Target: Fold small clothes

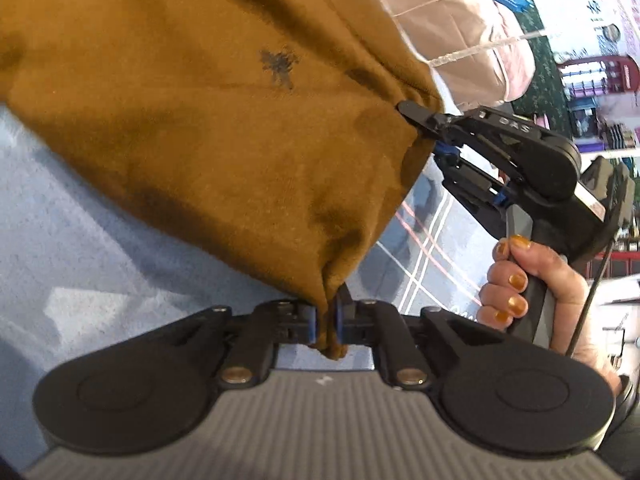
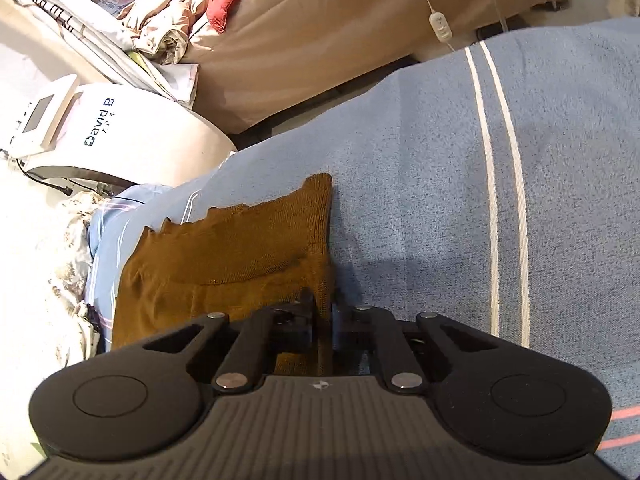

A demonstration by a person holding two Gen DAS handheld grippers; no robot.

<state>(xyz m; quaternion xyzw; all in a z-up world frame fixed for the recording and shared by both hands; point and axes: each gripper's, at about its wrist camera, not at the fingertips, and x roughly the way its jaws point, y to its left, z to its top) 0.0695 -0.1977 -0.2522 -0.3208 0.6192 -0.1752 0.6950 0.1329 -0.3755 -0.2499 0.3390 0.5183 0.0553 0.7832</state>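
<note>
Cloth, a brown garment (image 1: 208, 120), lies on the blue blanket (image 2: 420, 160). Left gripper (image 1: 328, 322) and right gripper (image 2: 322, 320) each pinch a near corner, likely to lift the edge for folding.

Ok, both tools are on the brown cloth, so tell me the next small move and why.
Probably lift both together and carry the edge forward over the rest: the left tool and right tool each pinch a corner of the brown cloth, which lies on the blue blanket.
</note>
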